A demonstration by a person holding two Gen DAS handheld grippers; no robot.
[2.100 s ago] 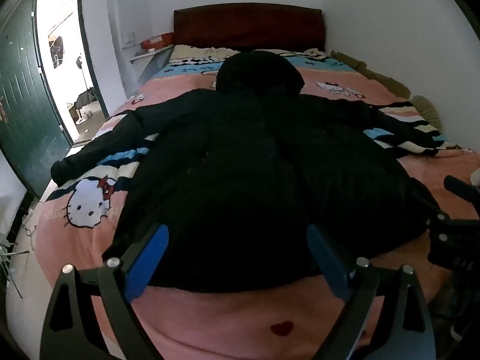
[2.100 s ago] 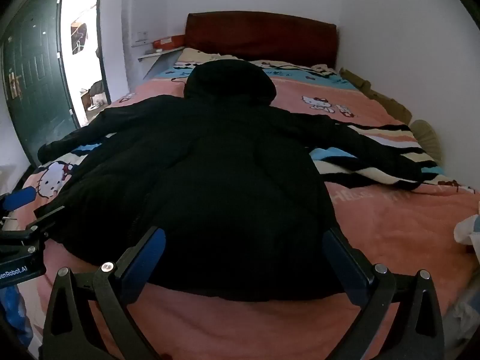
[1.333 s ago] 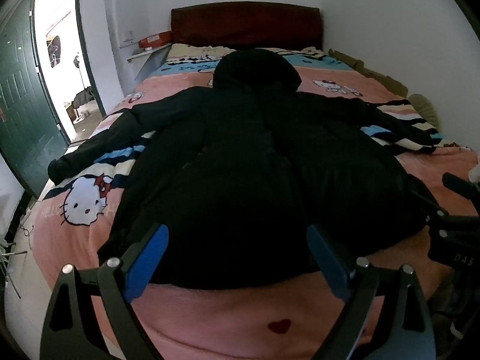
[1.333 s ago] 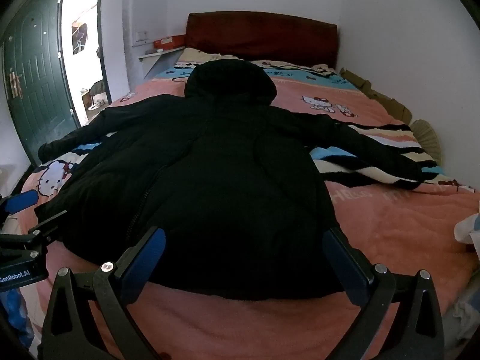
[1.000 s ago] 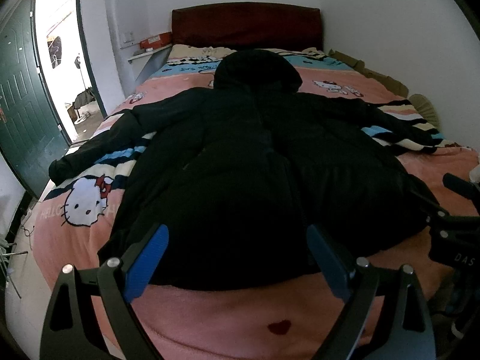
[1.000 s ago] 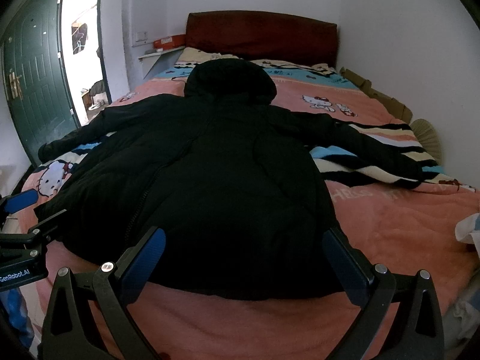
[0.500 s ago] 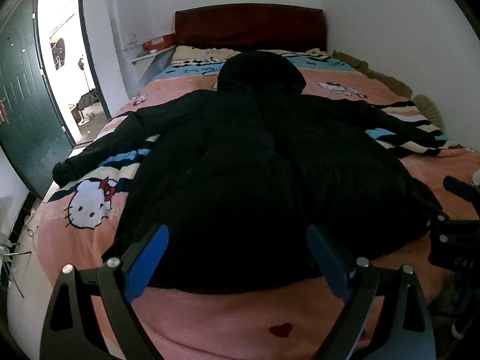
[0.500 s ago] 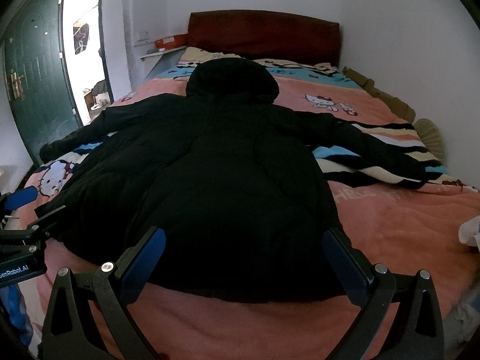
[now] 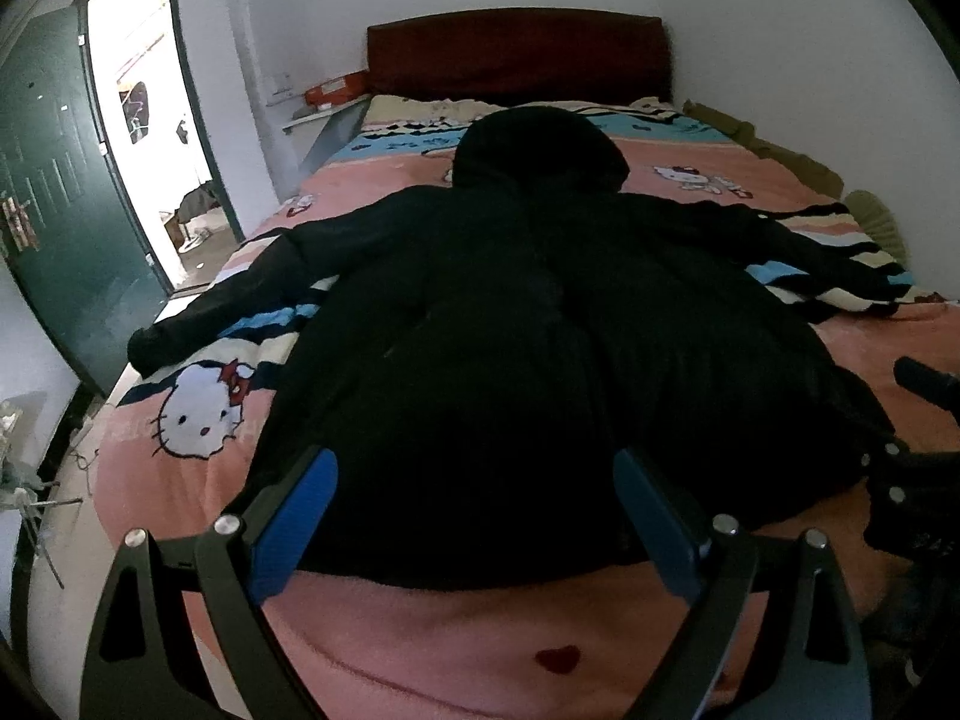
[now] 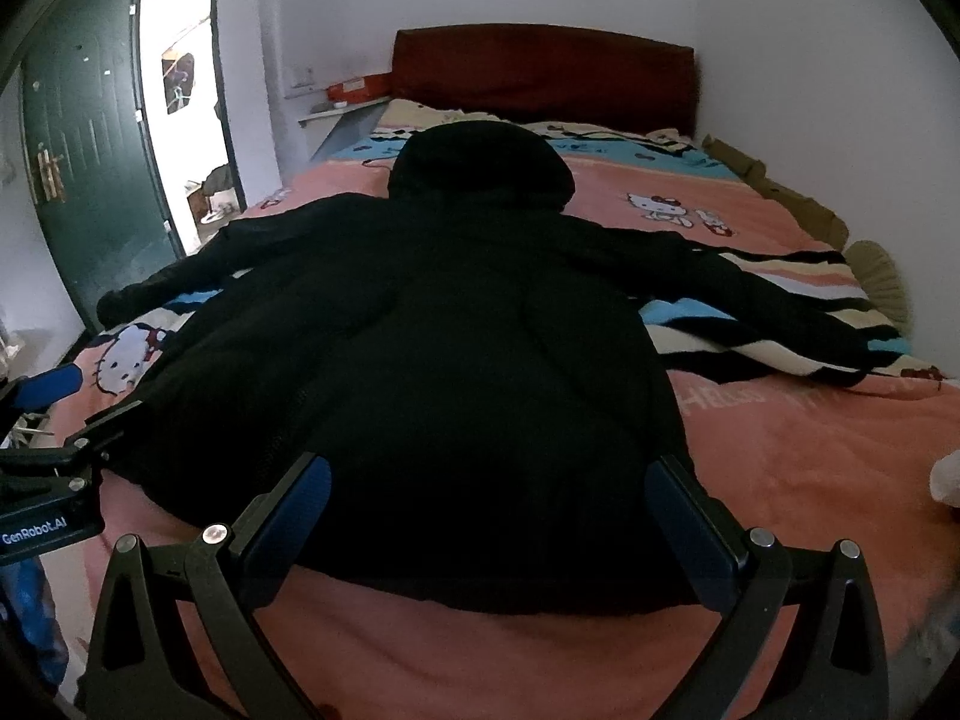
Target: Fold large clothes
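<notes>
A large black hooded jacket (image 9: 528, 324) lies spread flat on the bed, hood toward the headboard and both sleeves stretched out sideways; it also shows in the right wrist view (image 10: 456, 348). My left gripper (image 9: 474, 492) is open and empty, hovering just above the jacket's near hem. My right gripper (image 10: 489, 495) is open and empty, above the hem further right. Each gripper shows at the edge of the other's view.
The bed (image 9: 420, 648) has a pink Hello Kitty cover and a dark red headboard (image 9: 516, 54). A white wall runs along the right side. An open green door (image 9: 54, 192) and doorway are at the left. A small wall shelf (image 10: 342, 108) is beside the headboard.
Both grippers have stayed open near the hem. The views have only drifted slightly; the jacket has not moved.
</notes>
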